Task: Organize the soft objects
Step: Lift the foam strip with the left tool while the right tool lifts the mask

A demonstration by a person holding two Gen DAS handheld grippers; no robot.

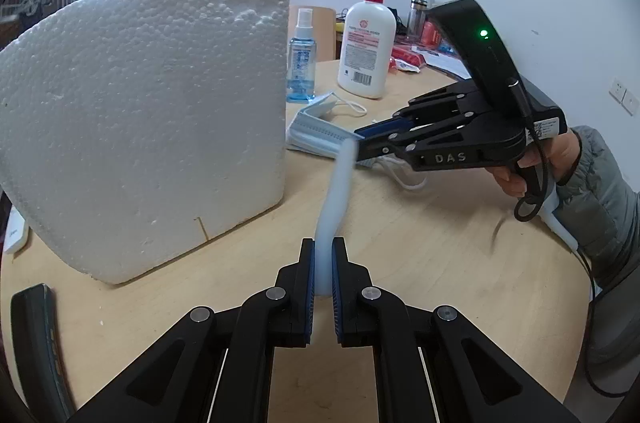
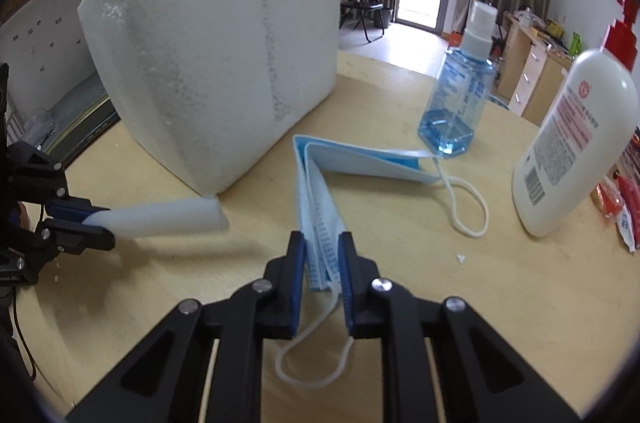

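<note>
Right wrist: face mask (image 2: 320,223) between the jaws (pads touching)

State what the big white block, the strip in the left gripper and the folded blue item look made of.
White block: expanded polystyrene foam, matte, beaded surface. Strip: likely soft white foam, smooth, bending in the grip. Blue face mask: seemingly pleated nonwoven fabric, with white cord loops.

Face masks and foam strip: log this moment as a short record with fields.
surface: round wooden table
left tool: shut on white foam strip
right tool: shut on blue face masks, near end of the folded stack
ear loop: lying on the table
foam block: upright, behind the masks
spray bottle: upright, by the masks' far end
lotion bottle: upright, at the right
</note>
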